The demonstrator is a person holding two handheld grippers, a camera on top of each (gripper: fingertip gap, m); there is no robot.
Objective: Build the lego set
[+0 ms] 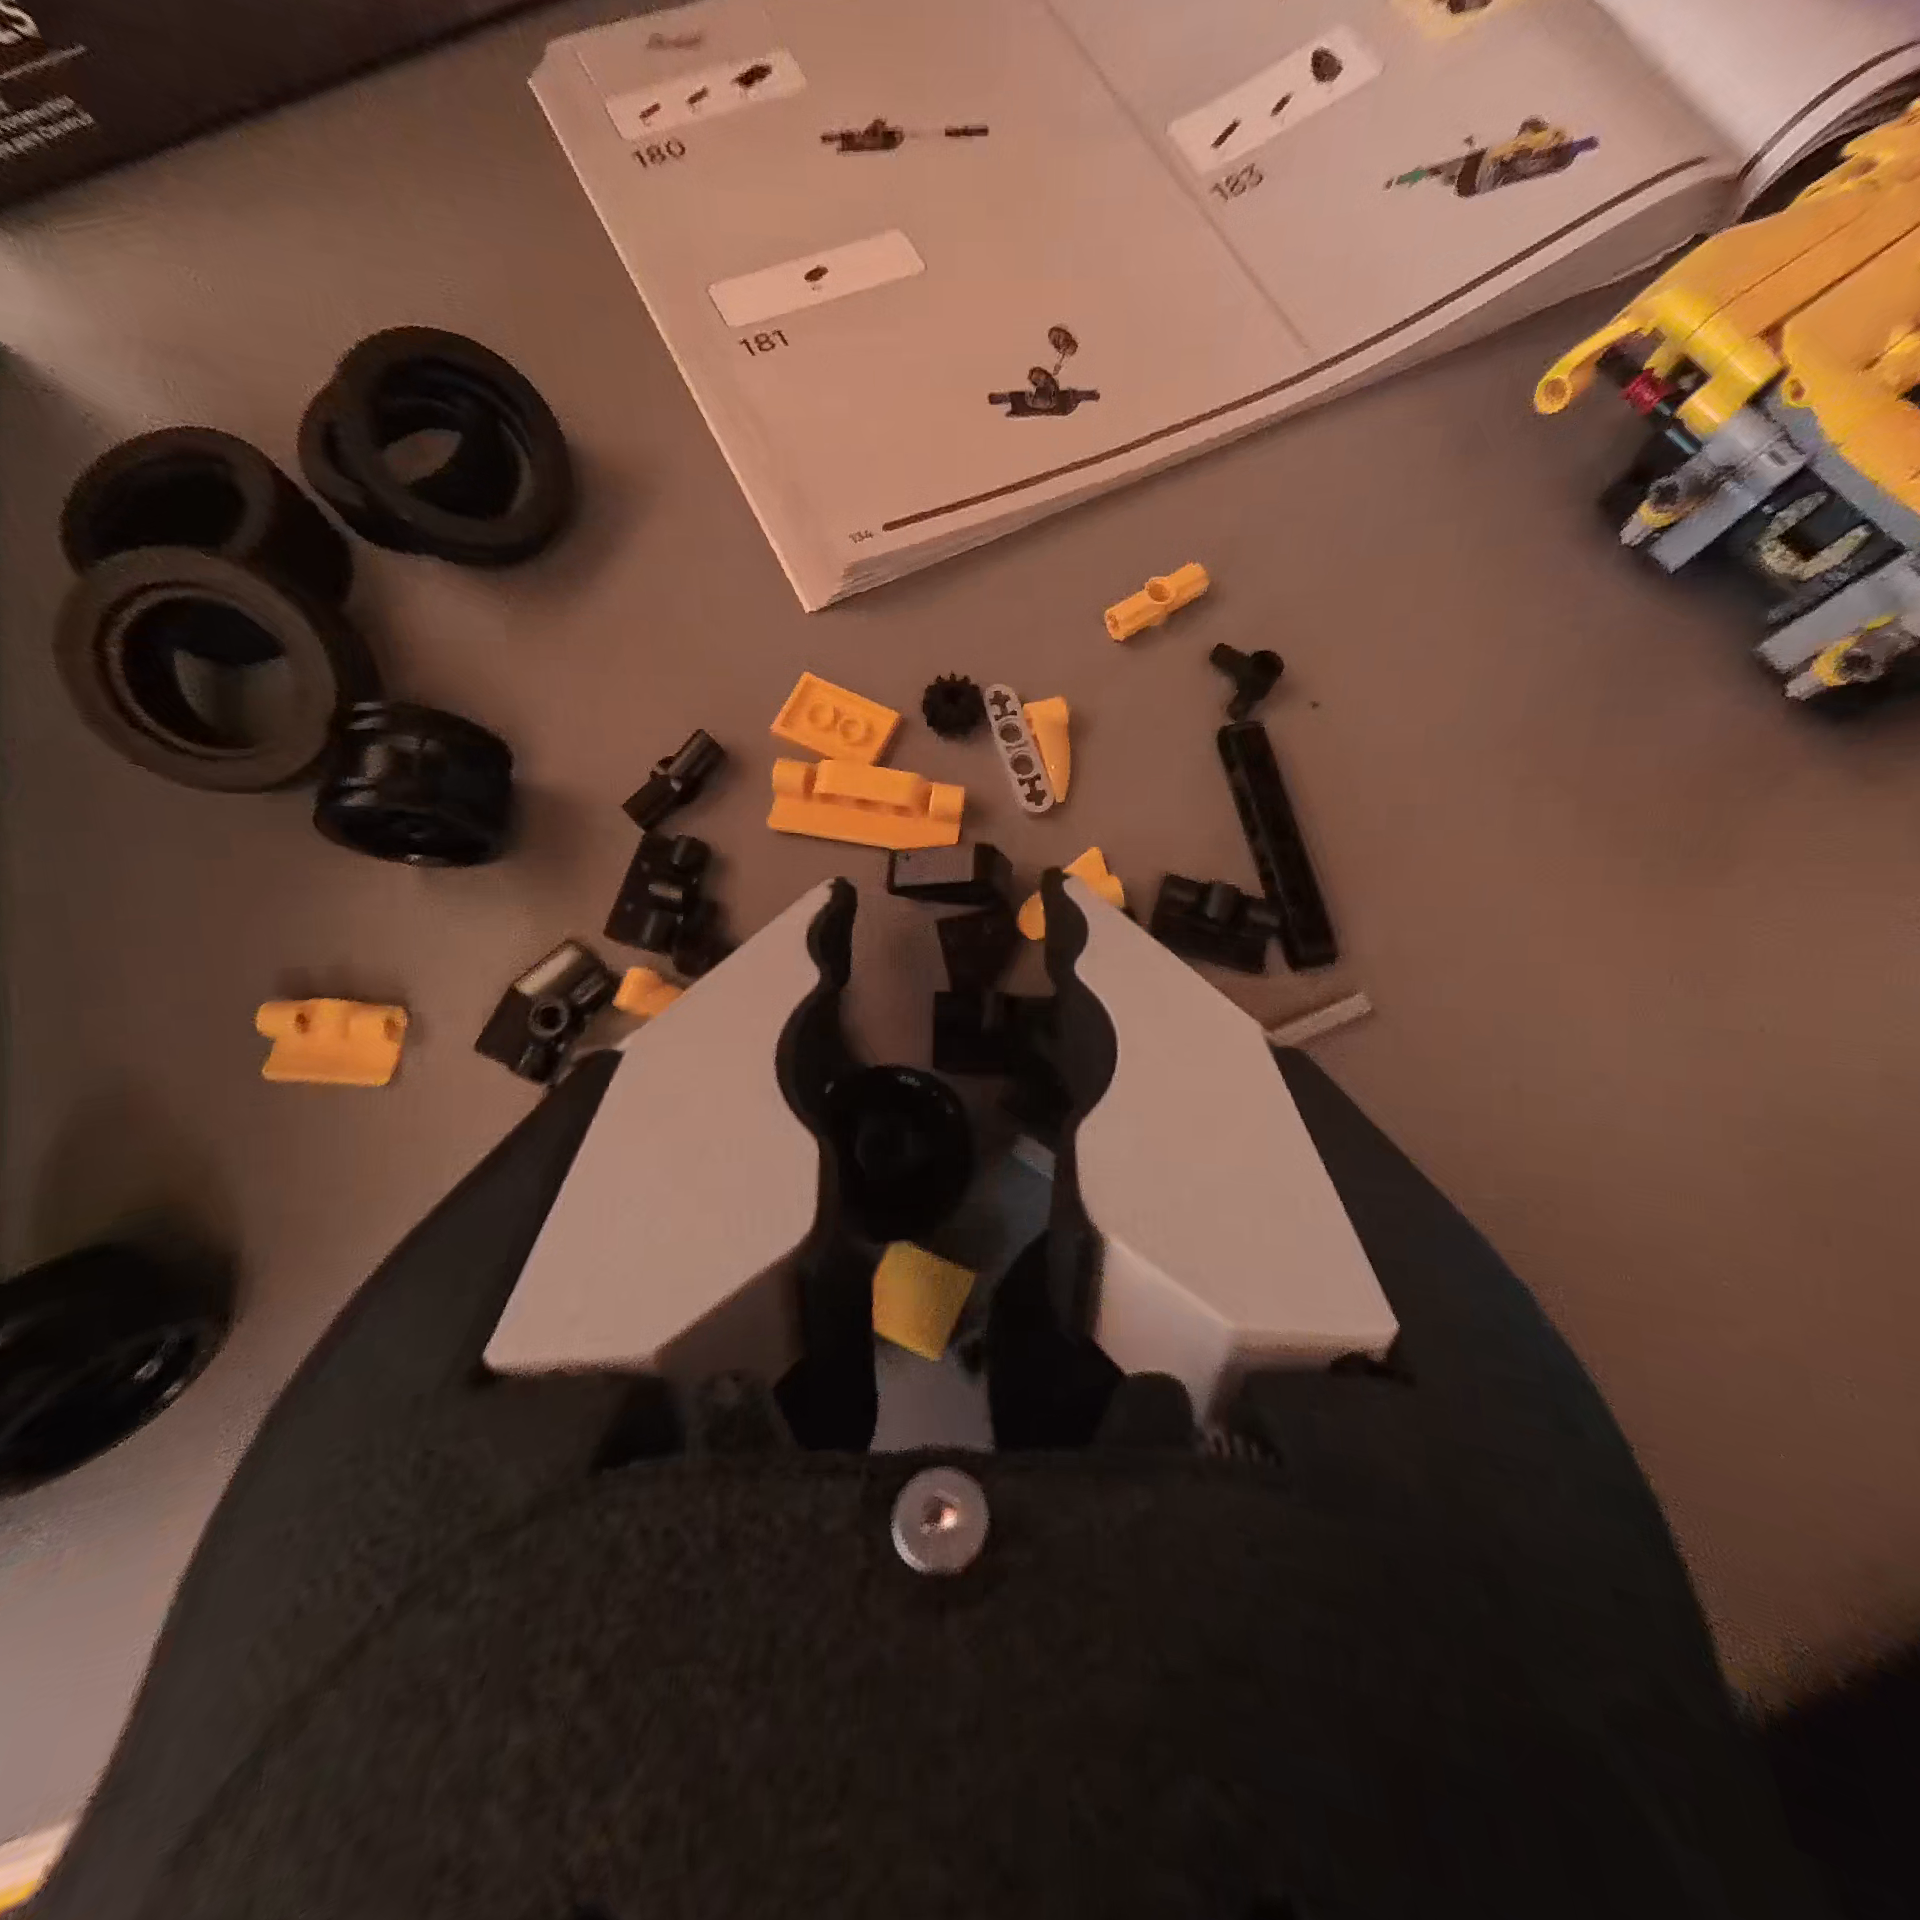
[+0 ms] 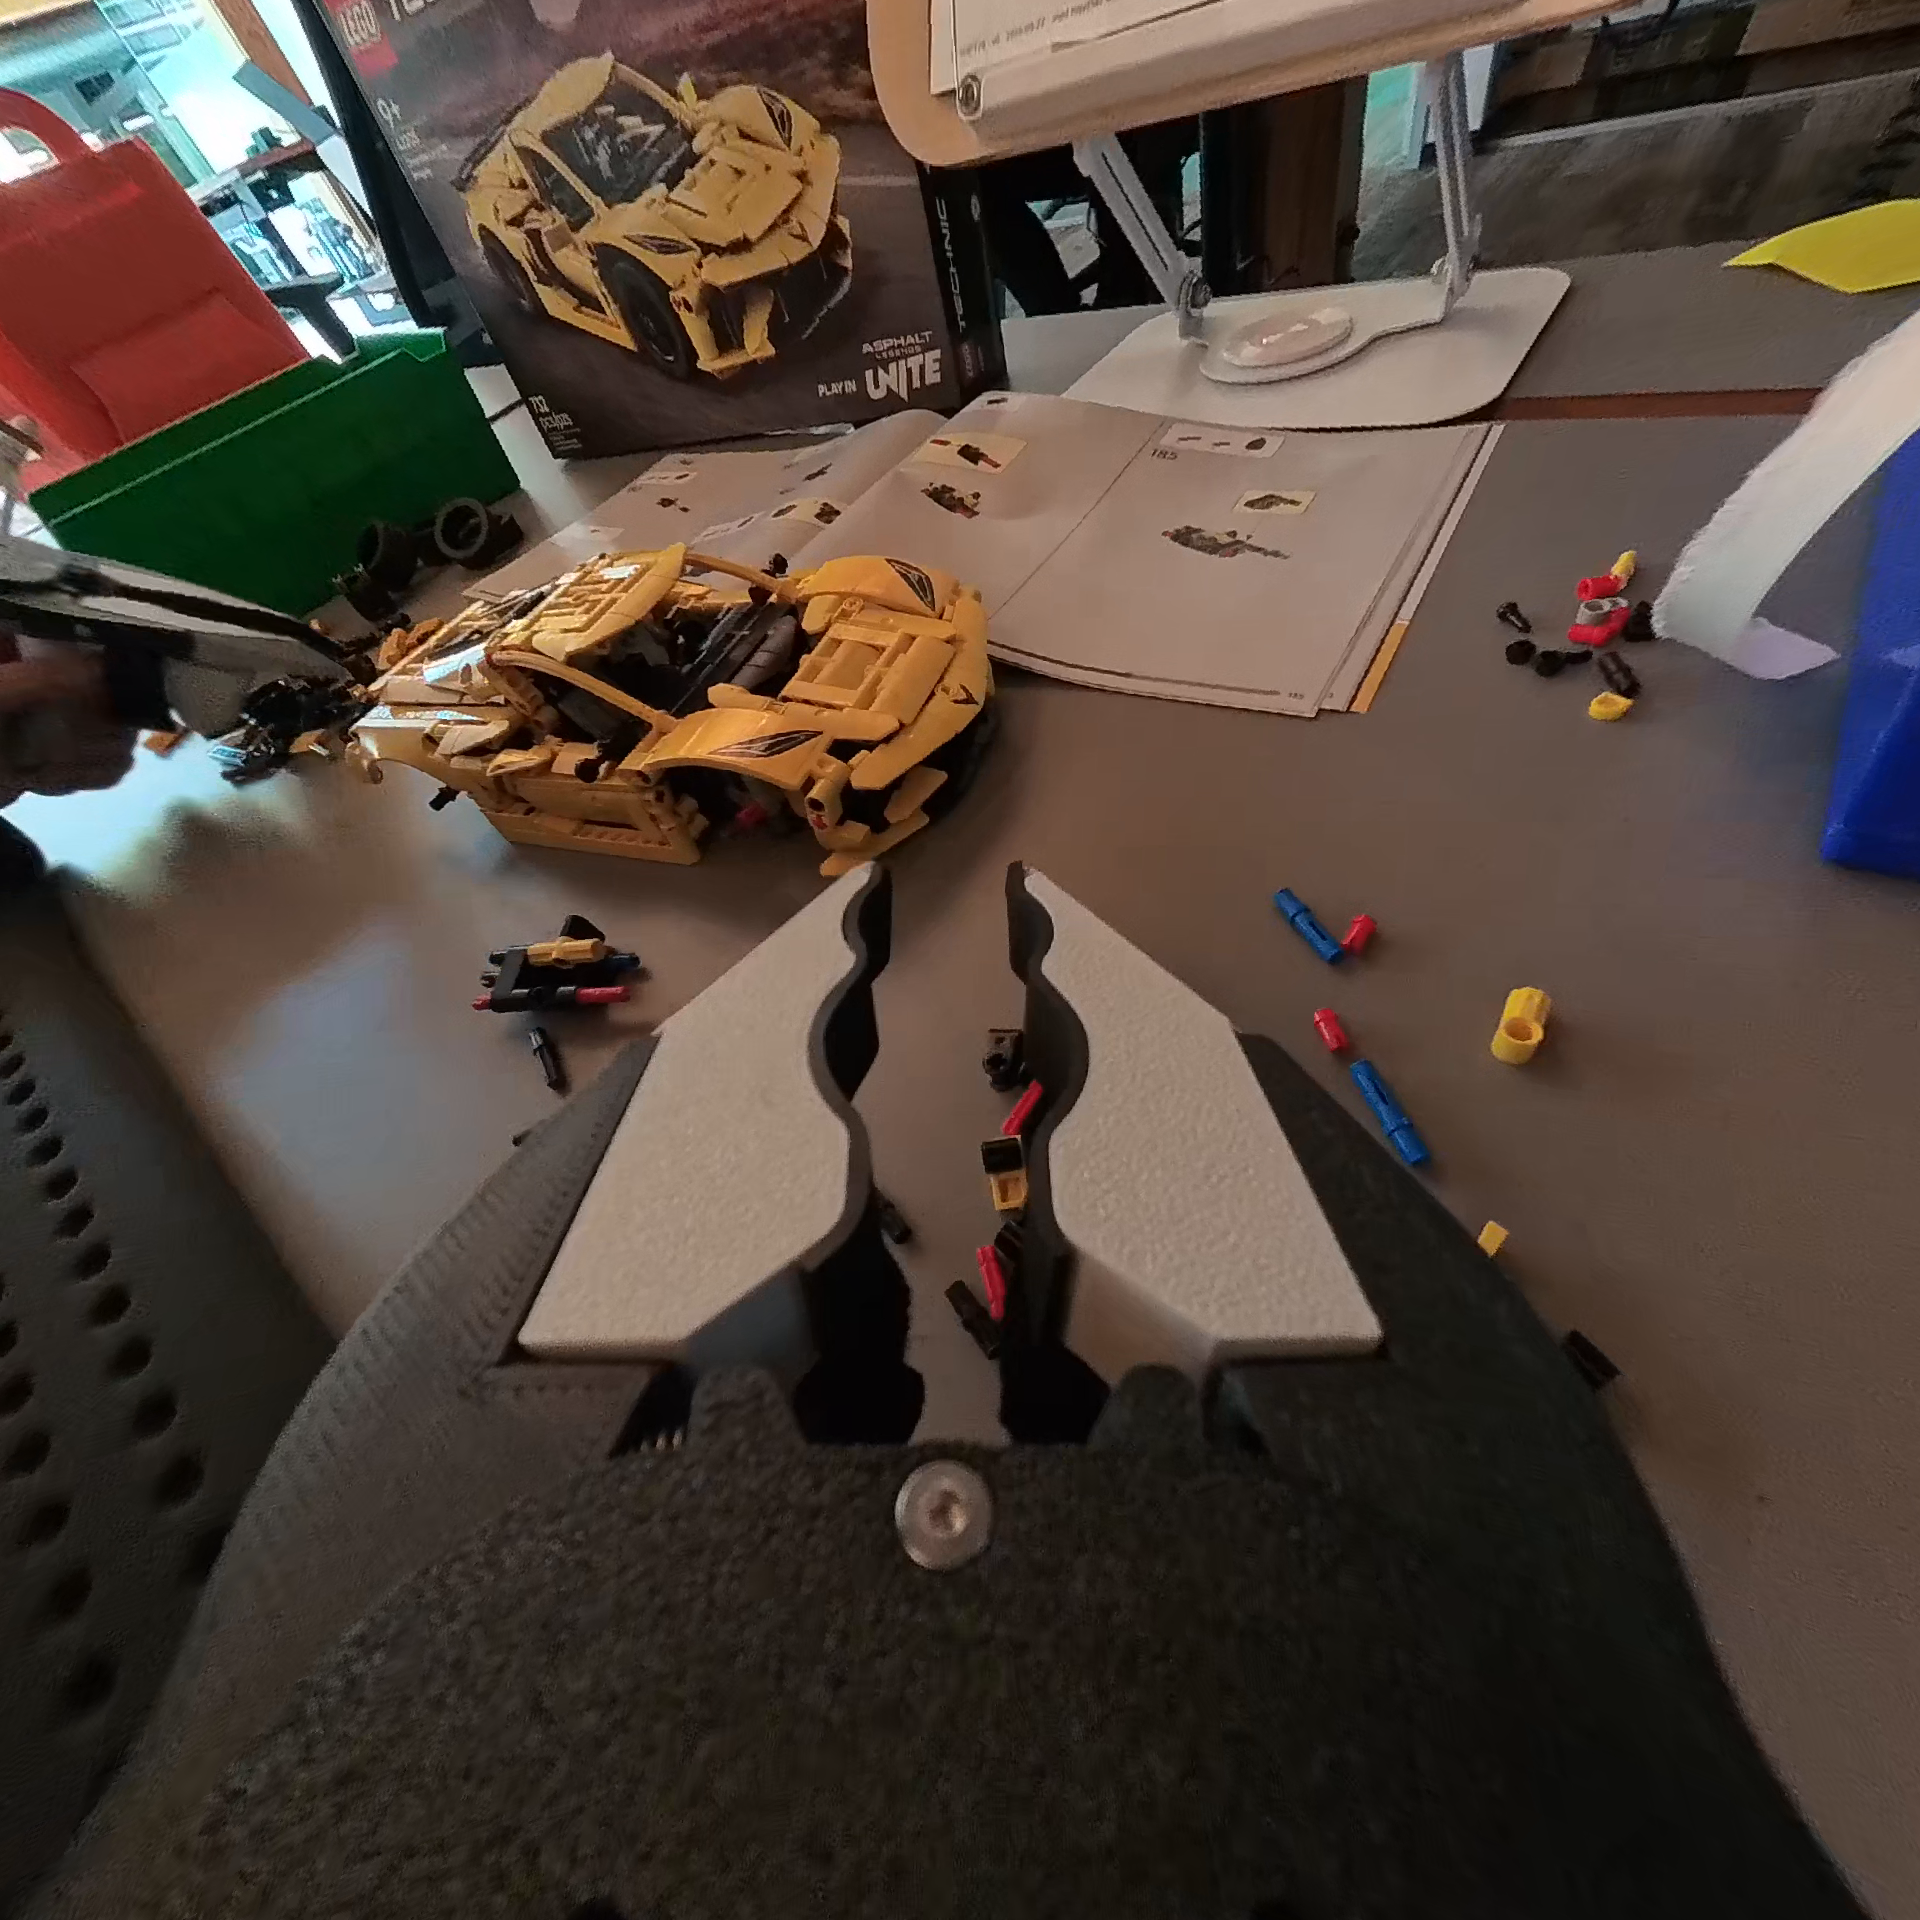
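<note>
The partly built yellow Lego car [image 2: 686, 707] stands mid-table; its end shows in the left wrist view [image 1: 1766, 364]. The open instruction booklet [image 1: 935, 312] lies behind it, also in the right wrist view [image 2: 1143, 540]. My left gripper [image 1: 948, 904] is open, low over a scatter of yellow and black loose pieces [image 1: 862, 800]. A black round piece [image 1: 899, 1153] and a yellow piece [image 1: 920, 1299] show in the gap between its fingers; I cannot tell whether they touch them. My right gripper [image 2: 948, 894] is open and empty, in front of the car, with small pins [image 2: 1003, 1174] on the table below it.
Black tyres [image 1: 208, 665] and a rim [image 1: 416, 784] lie left of the pieces. A small black sub-assembly [image 2: 556, 971], blue pins [image 2: 1387, 1112] and a yellow connector [image 2: 1520, 1023] lie about. The set's box [image 2: 675, 208], a green bin [image 2: 281, 468], a lamp base [image 2: 1299, 343] and a blue container [image 2: 1881, 727] ring the table. One gripper's finger ends stand about 50 centimetres off the other's.
</note>
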